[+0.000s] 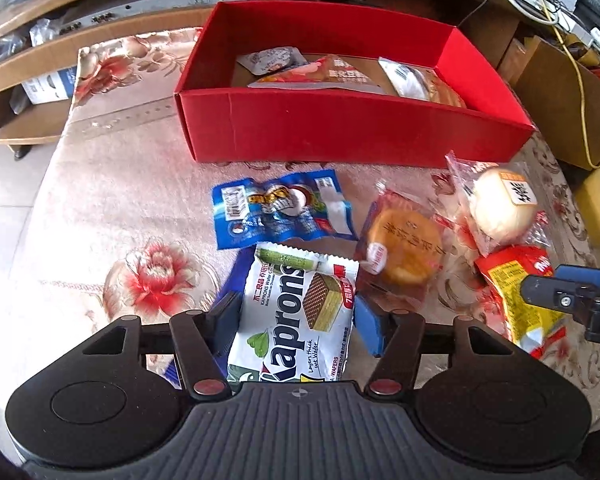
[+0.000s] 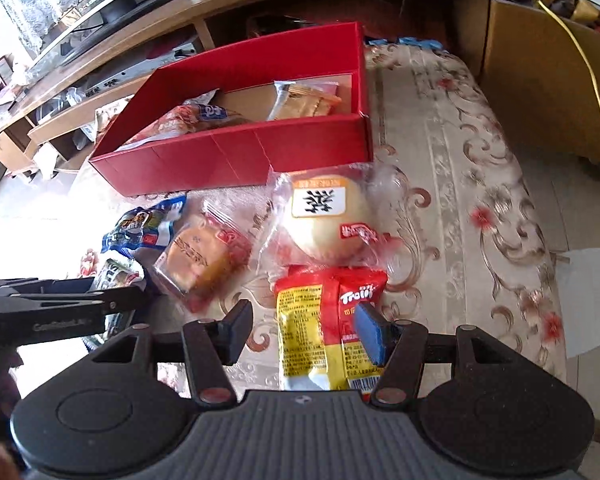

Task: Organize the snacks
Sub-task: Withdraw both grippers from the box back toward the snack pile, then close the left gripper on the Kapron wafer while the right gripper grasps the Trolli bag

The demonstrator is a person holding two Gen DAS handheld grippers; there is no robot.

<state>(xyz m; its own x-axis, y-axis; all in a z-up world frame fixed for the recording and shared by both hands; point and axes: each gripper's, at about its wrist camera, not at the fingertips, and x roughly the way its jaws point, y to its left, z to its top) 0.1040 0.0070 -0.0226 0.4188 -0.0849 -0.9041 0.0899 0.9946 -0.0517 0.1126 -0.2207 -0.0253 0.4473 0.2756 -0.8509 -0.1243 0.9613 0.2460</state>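
Observation:
A red box (image 1: 340, 128) holding several snack packs stands at the back of the floral table; it also shows in the right wrist view (image 2: 236, 160). My left gripper (image 1: 296, 316) is open, its fingers on either side of a white Kaprons wafer pack (image 1: 296, 312) lying on the table. My right gripper (image 2: 306, 330) is open around a red and yellow Trolli pack (image 2: 324, 328), also seen in the left wrist view (image 1: 520, 296). Between them lie a blue pack (image 1: 280, 210), a brown cake (image 1: 404, 248) and a pale round bun (image 1: 500, 204).
A wooden TV stand with shelves (image 1: 40, 60) runs behind the table. Cardboard boxes (image 2: 540, 80) and a yellow cable (image 2: 580, 60) stand at the right. The floral tablecloth (image 1: 120, 200) is bare at the left, and the floor lies beyond its edge.

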